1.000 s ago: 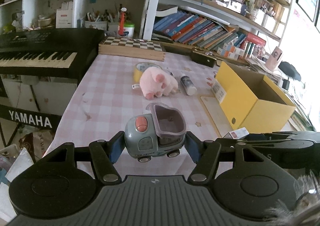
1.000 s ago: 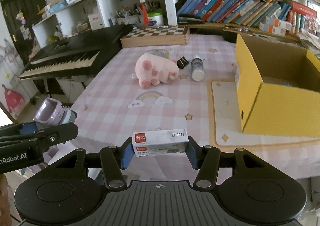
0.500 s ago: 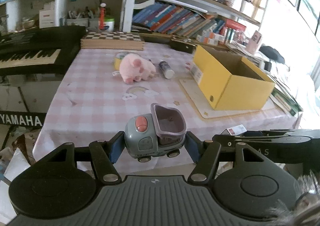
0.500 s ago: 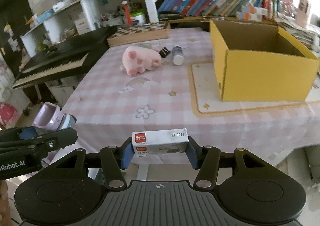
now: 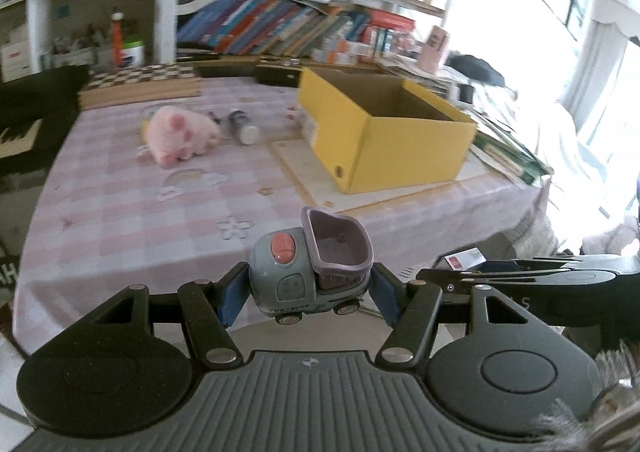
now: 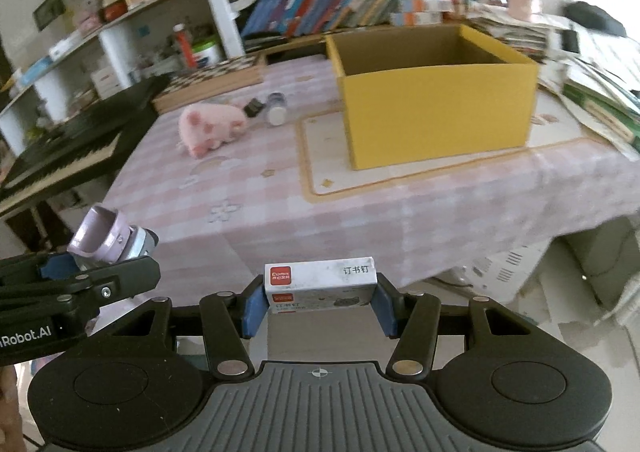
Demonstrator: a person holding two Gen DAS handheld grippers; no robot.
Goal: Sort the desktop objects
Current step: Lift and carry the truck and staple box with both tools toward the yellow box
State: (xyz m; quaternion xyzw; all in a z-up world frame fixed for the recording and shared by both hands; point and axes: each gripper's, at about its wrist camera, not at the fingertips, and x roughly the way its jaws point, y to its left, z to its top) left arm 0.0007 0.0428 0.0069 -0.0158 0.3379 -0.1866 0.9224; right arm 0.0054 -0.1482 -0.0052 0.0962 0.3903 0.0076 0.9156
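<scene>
- Left gripper (image 5: 306,294): clamped on toy dump truck (image 5: 310,276), off the table edge.
- Right gripper (image 6: 320,304): clamped on staple box (image 6: 320,280).
- Yellow cardboard box (image 6: 436,108): open-topped, on table mat.

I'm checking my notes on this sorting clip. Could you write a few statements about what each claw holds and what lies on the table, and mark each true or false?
1. The left claw holds a toy truck. True.
2. The right claw is empty. False: it grips a staple box.
3. The yellow box is open at the top. True.
4. The pink plush toy sits inside the yellow box. False: it lies on the tablecloth, beside a small bottle.
5. The toy truck's purple bed is piled with blocks. False: it looks about empty.
</scene>
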